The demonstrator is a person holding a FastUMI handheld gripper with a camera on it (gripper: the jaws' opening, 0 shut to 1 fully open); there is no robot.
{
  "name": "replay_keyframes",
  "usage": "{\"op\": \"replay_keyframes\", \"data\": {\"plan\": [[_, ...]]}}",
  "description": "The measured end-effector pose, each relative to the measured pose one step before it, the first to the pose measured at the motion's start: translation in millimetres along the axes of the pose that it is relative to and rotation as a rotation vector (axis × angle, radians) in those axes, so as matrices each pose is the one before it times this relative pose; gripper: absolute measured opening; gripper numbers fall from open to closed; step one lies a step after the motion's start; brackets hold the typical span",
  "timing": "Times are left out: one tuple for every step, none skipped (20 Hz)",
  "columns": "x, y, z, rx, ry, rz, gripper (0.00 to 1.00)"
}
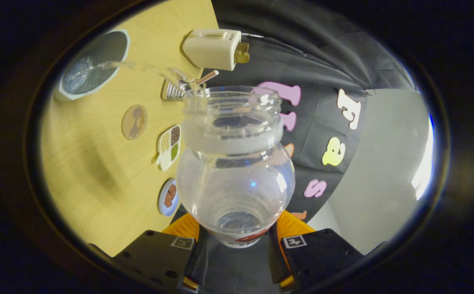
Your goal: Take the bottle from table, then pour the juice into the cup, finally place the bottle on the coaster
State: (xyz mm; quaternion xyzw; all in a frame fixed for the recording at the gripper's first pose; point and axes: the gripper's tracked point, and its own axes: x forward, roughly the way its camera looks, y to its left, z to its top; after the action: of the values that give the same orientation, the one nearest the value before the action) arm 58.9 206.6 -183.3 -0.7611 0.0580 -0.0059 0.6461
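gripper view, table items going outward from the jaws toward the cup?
Bottle gripped between the jaws of the gripper → small round coaster → compartment dish → round brown coaster → cup taking the stream. White box lies far too, off to the side.

The gripper (pixel 237 234) clamps the tilted bottle (pixel 235 163) — liquid streams into the cup (pixel 92 63).
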Motion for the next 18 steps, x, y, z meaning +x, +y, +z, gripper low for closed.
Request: {"op": "replay_keyframes", "data": {"plan": [[1.19, -0.86, 0.63, -0.00091, -0.00123, -0.00203, 0.64], [-0.78, -0.81, -0.16, -0.00176, -0.00046, -0.00218, 0.64], [2.55, -0.53, 1.43, -0.00251, -0.00099, -0.00219, 0.64], [0.53, -1.23, -0.63, -0.00205, -0.00192, -0.00249, 0.64], [-0.24, -1.62, 1.05, -0.00272, -0.00340, -0.00314, 0.64], [0.34, -1.36, 0.66, -0.00327, -0.00361, -0.00404, 0.64], [1.04, -1.21, 0.58, -0.00327, -0.00316, -0.00354, 0.64], [-0.20, -1.17, 0.78, -0.00368, -0.00380, -0.00497, 0.64], [0.52, -1.36, 1.08, -0.00287, -0.00360, -0.00306, 0.64], [1.99, -1.10, 0.02, -0.00080, -0.00173, -0.00267, 0.64], [0.45, -0.67, -0.37, -0.00061, -0.00119, -0.00085, 0.64], [1.33, -0.57, -0.18, -0.00088, -0.00060, -0.00155, 0.64], [1.57, -0.93, 0.41, -0.00134, -0.00096, -0.00133, 0.64], [0.17, -1.22, 0.88, -0.00251, -0.00069, -0.00219, 0.64], [0.68, -0.49, -1.56, -0.00245, -0.00208, -0.00147, 0.64], [0.78, 0.06, 0.31, -0.00216, -0.00226, -0.00318, 0.64], [0.76, -1.47, 0.10, -0.00184, -0.00207, -0.00377, 0.64], [1.32, -0.68, -0.96, -0.00201, -0.00129, -0.00286, 0.64]]}}
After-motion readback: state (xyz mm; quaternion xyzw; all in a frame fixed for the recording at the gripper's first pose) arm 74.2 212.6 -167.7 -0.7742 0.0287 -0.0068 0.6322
